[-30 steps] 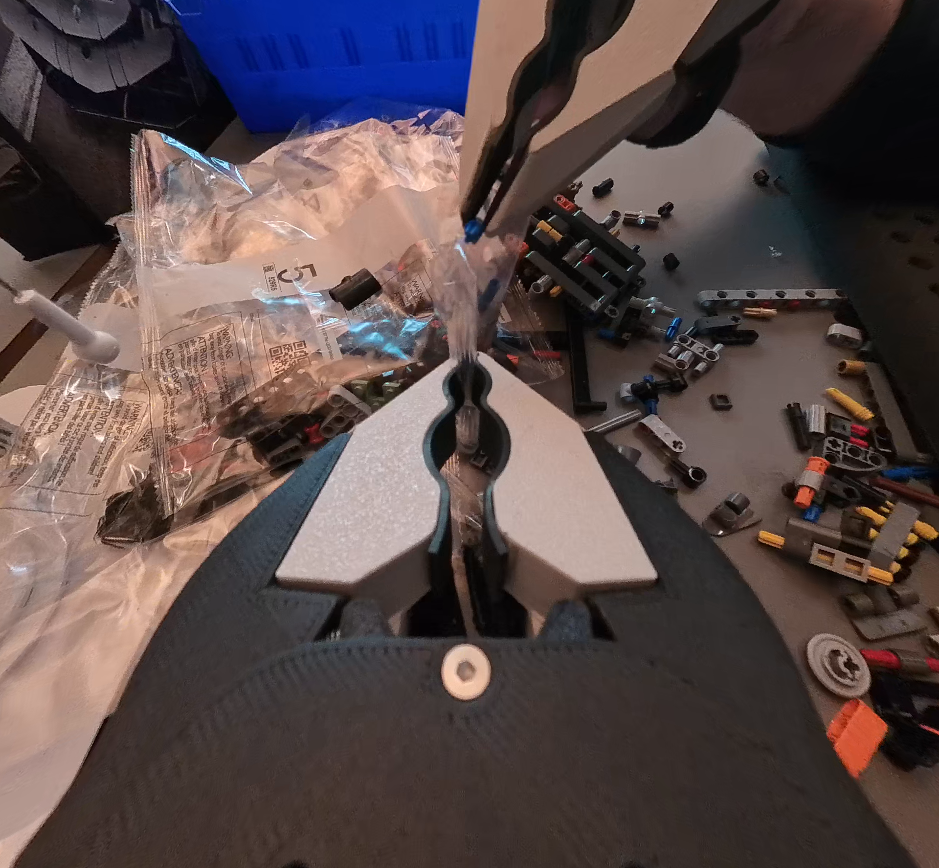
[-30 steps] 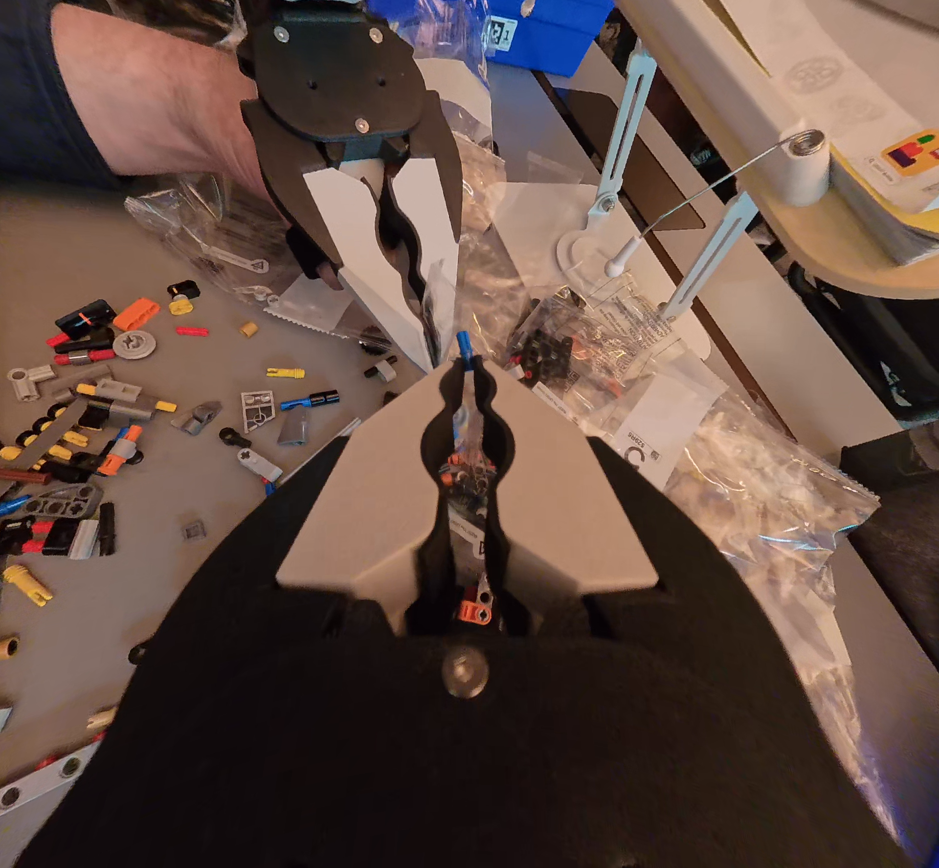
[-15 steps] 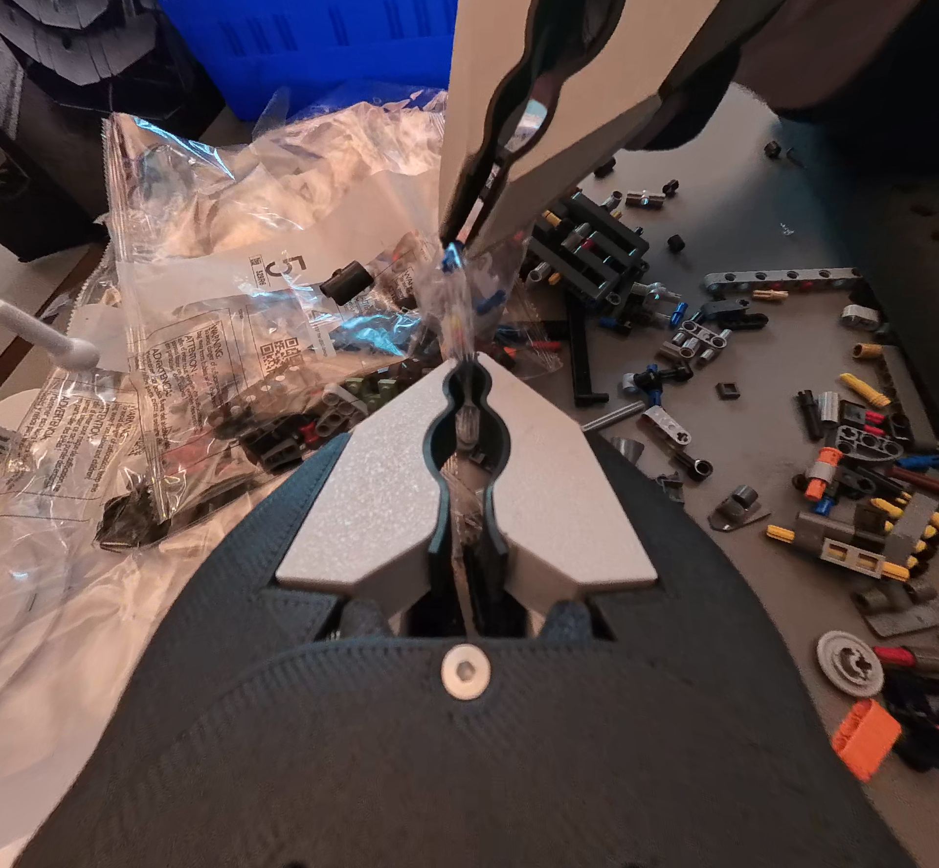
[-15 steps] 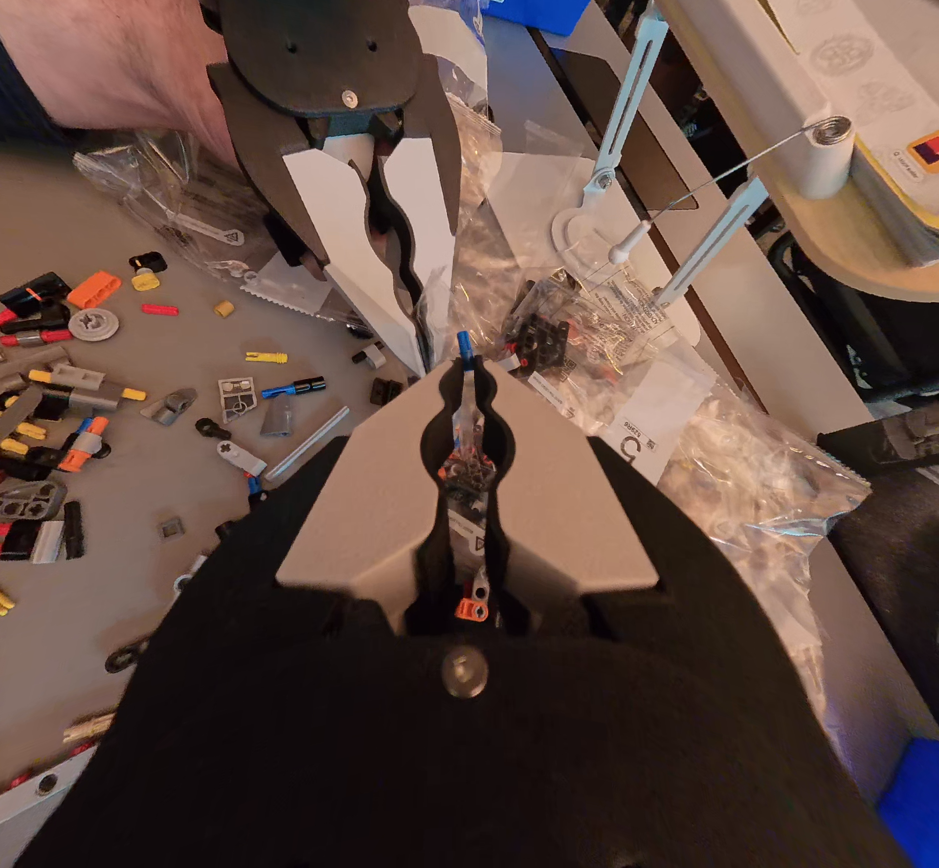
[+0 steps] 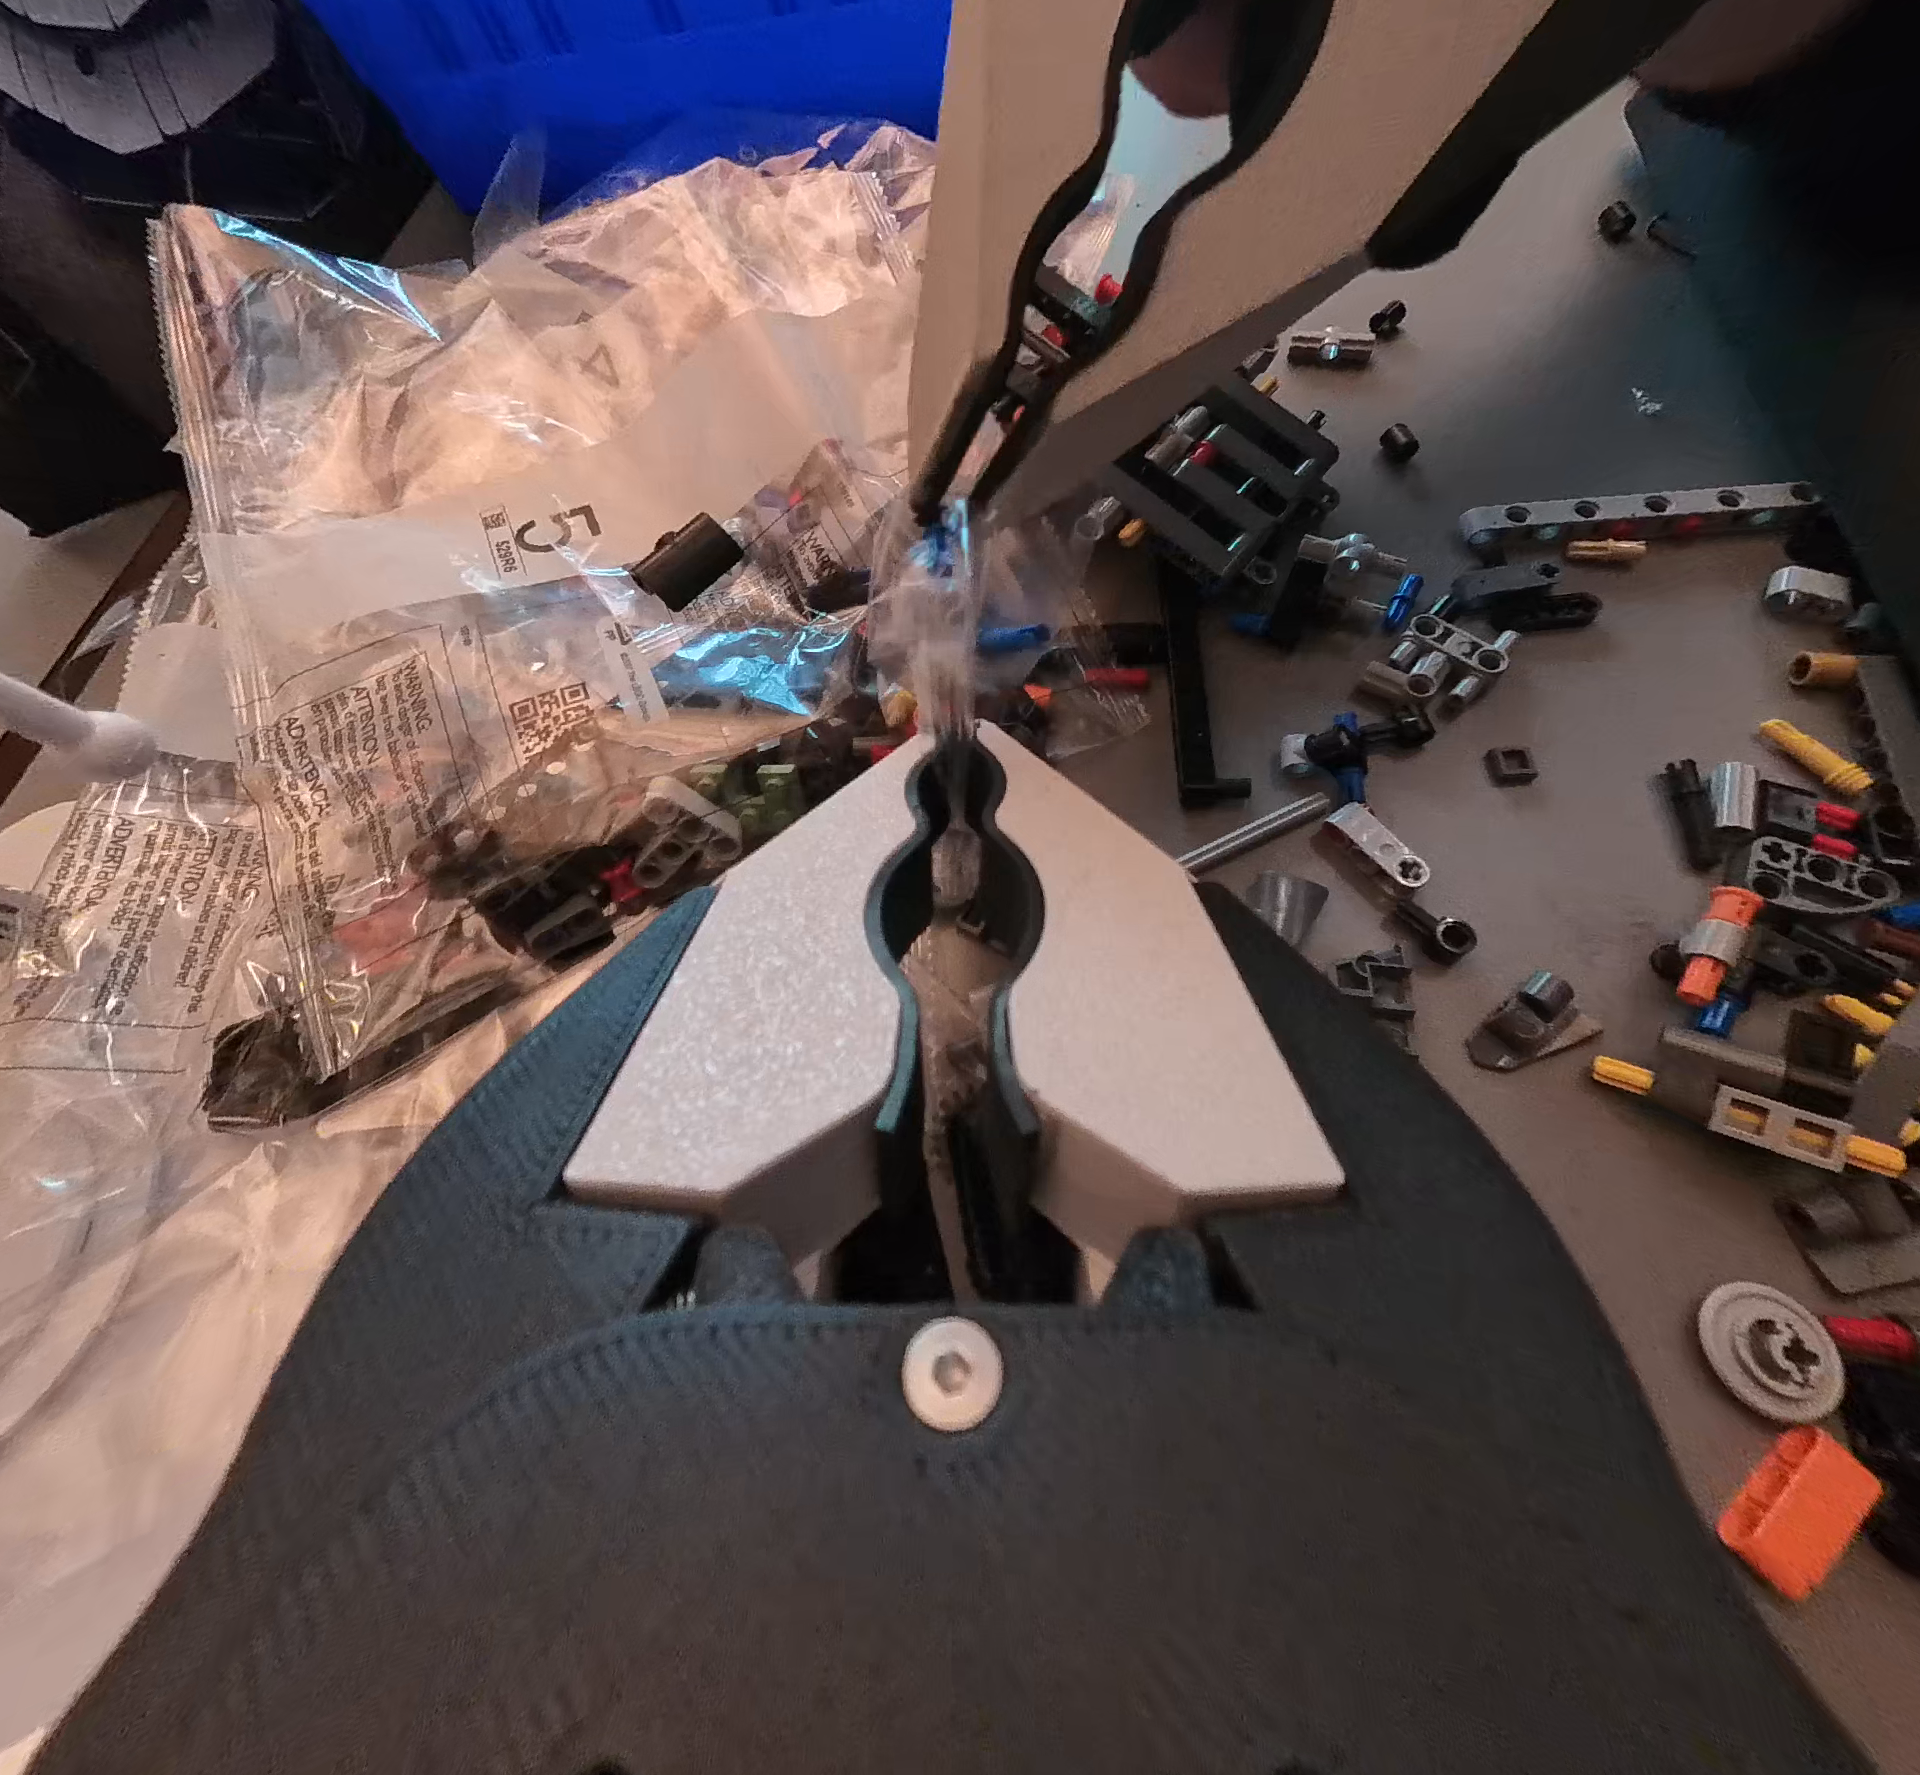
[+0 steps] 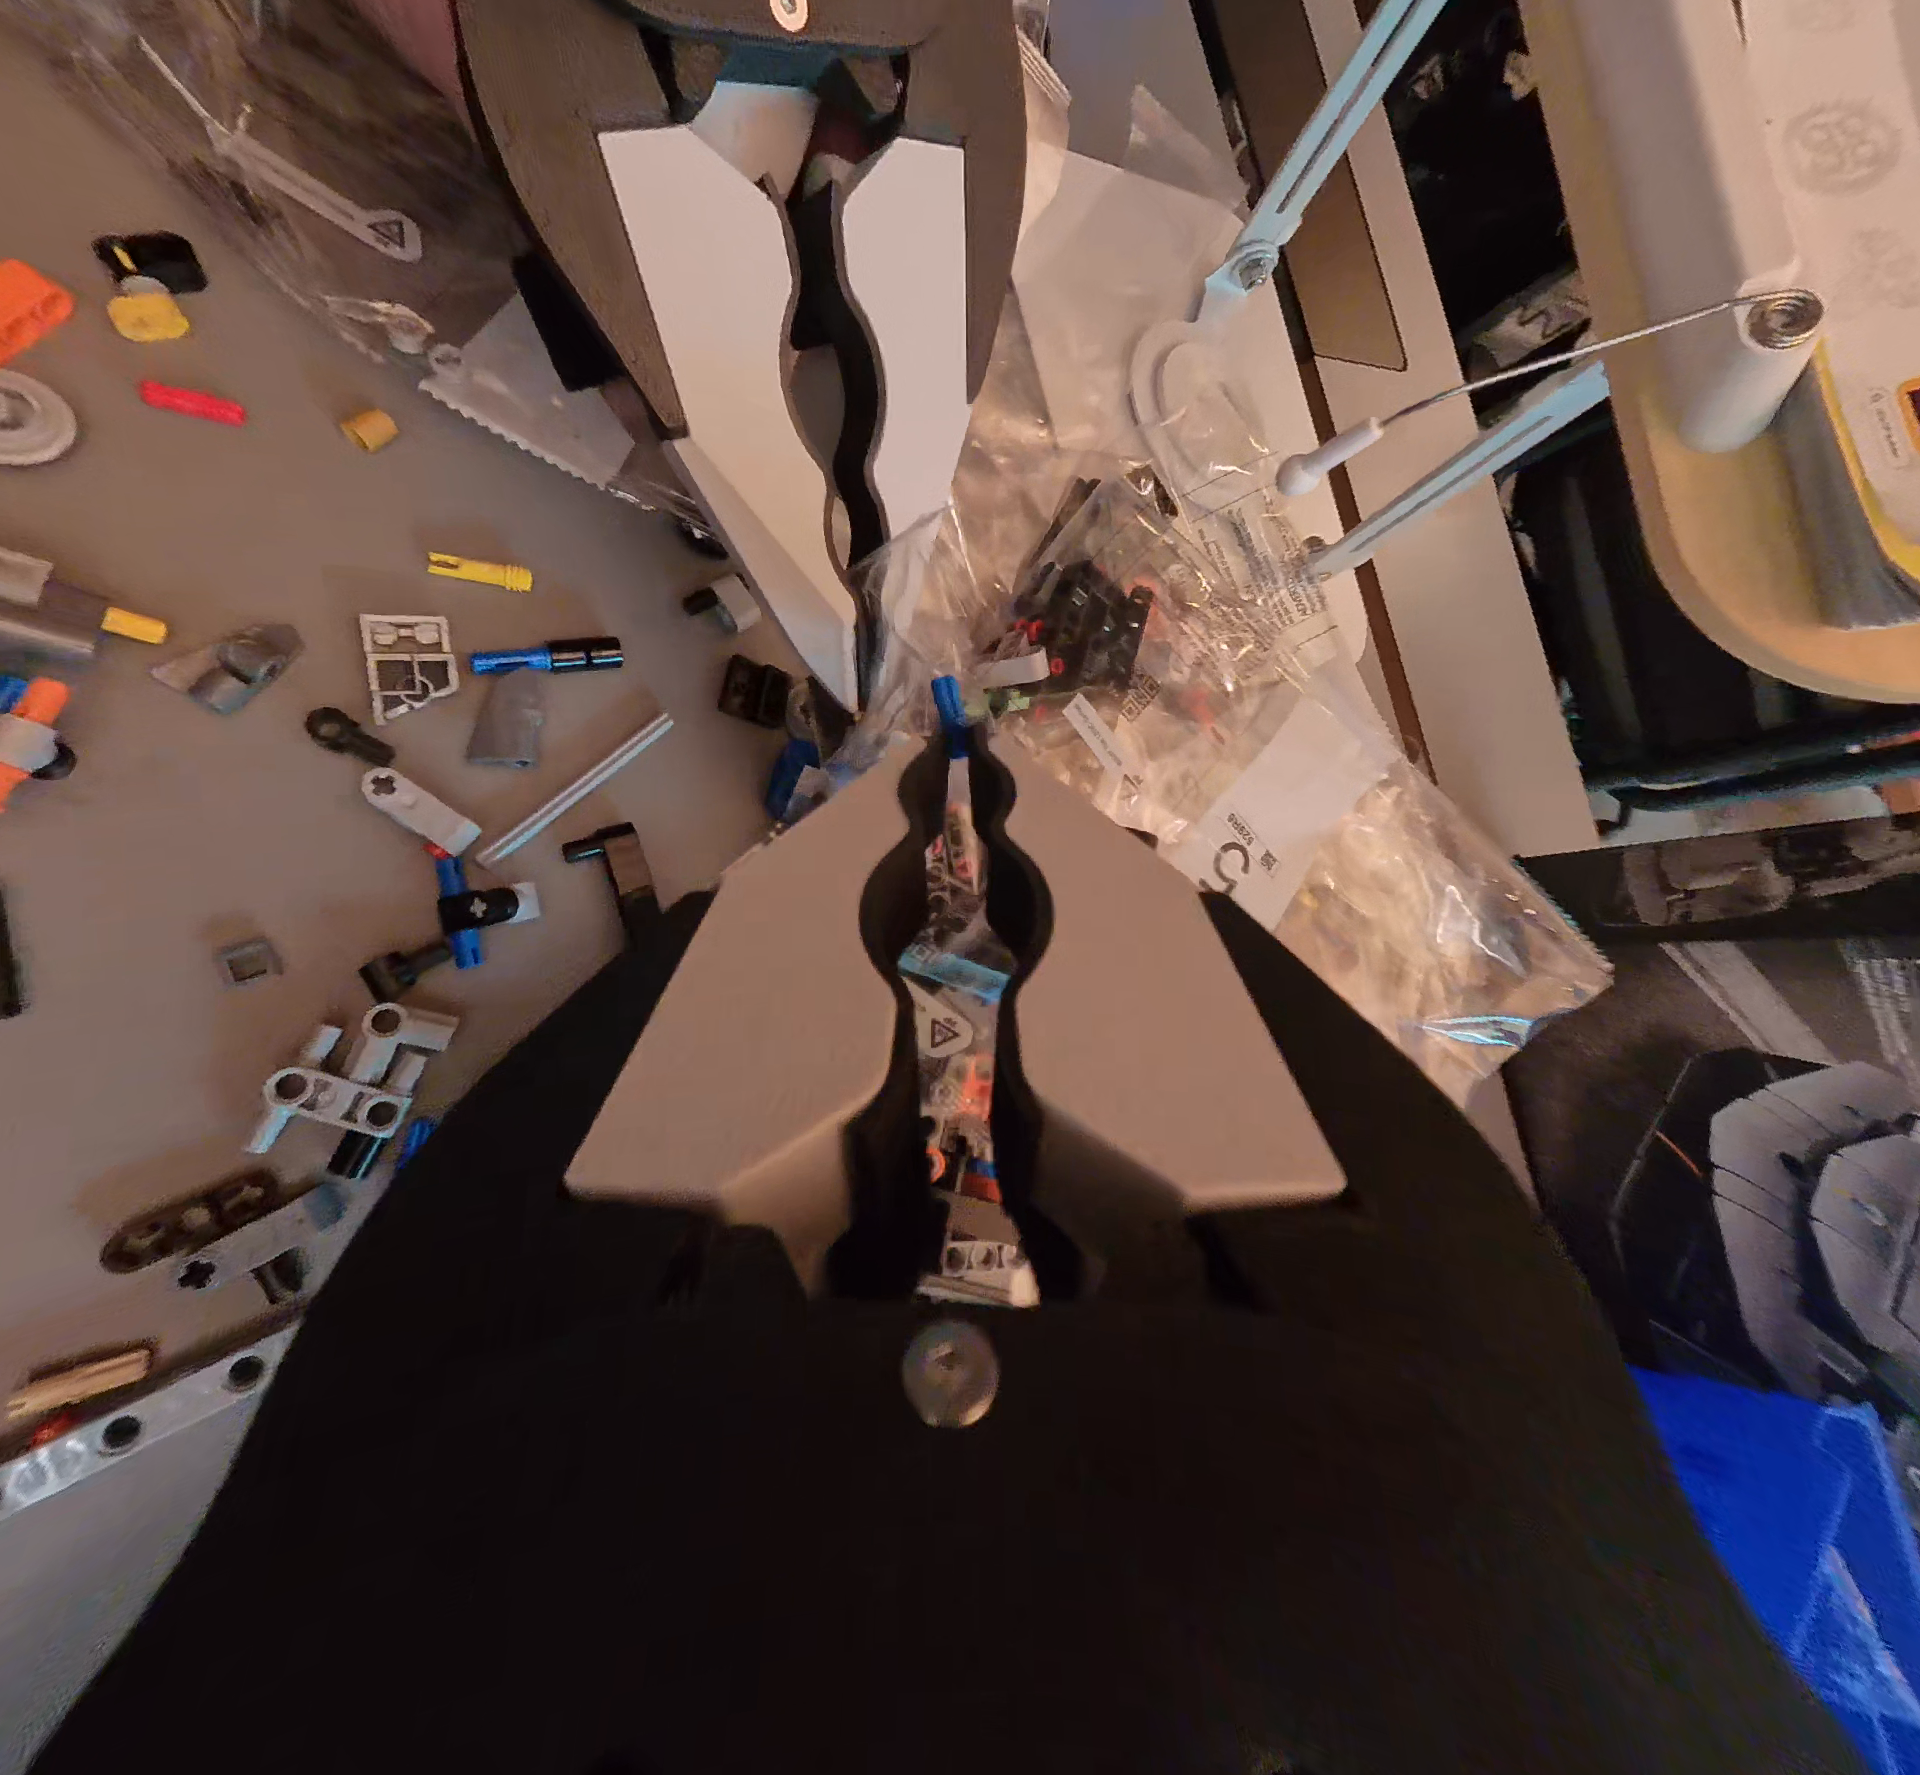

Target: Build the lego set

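Observation:
A small clear bag of Lego parts is pulled taut between both grippers above the table. My left gripper is shut on its near end. My right gripper comes down from the top of the left wrist view and is shut on the far end, beside a blue pin inside the plastic. In the right wrist view my right gripper pinches the bag, with the blue pin at its tips. The left gripper meets it from above. A part-built black frame lies behind.
Larger sealed parts bags are heaped at left, in front of a blue bin. Loose Lego pieces are scattered over the grey table at right. White stand arms and another numbered bag are at right in the right wrist view. Left and right tips are no more than a few centimetres apart.
The two grippers have drawn closer together and the right one has tilted. Both stay shut on the small bag, and the plastic between them is now bunched and twisted.

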`<state>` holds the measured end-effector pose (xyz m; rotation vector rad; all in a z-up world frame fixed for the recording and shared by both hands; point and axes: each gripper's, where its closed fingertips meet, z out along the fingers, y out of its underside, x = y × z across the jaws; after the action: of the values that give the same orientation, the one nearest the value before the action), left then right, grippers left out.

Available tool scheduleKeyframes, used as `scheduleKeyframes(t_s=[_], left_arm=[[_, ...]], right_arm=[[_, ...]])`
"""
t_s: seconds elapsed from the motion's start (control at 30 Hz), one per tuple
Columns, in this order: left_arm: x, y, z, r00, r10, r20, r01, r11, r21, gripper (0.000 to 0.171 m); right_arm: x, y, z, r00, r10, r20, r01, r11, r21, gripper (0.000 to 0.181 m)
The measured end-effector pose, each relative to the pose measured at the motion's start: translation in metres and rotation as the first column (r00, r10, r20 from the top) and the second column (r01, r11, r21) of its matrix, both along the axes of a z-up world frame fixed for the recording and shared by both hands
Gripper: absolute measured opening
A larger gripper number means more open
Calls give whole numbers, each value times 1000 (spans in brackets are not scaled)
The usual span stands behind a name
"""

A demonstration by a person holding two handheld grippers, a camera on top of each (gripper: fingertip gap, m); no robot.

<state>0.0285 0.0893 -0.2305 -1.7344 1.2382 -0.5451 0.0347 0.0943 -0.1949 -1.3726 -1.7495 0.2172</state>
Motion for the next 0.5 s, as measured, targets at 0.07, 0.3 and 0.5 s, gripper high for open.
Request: scheduleKeyframes(t_s=[0.07, 0.3, 0.5], left_arm=[[1, 0, 0, 1000, -2, -2, 2, 1000, 0, 0], [1, -1, -2, 1000, -3, -8, 3, 1000, -1, 0], [2, -1, 0, 1000, -6, -3, 6, 1000, 0, 0]], right_arm=[[-4, -3, 1, 1000, 10, -14, -10, 1000, -5, 0], [-7, -1, -3, 1000, -7, -24, 7, 1000, -24, 3], [-10, -5, 0, 997, 17, -72, -23, 997, -75, 6]])
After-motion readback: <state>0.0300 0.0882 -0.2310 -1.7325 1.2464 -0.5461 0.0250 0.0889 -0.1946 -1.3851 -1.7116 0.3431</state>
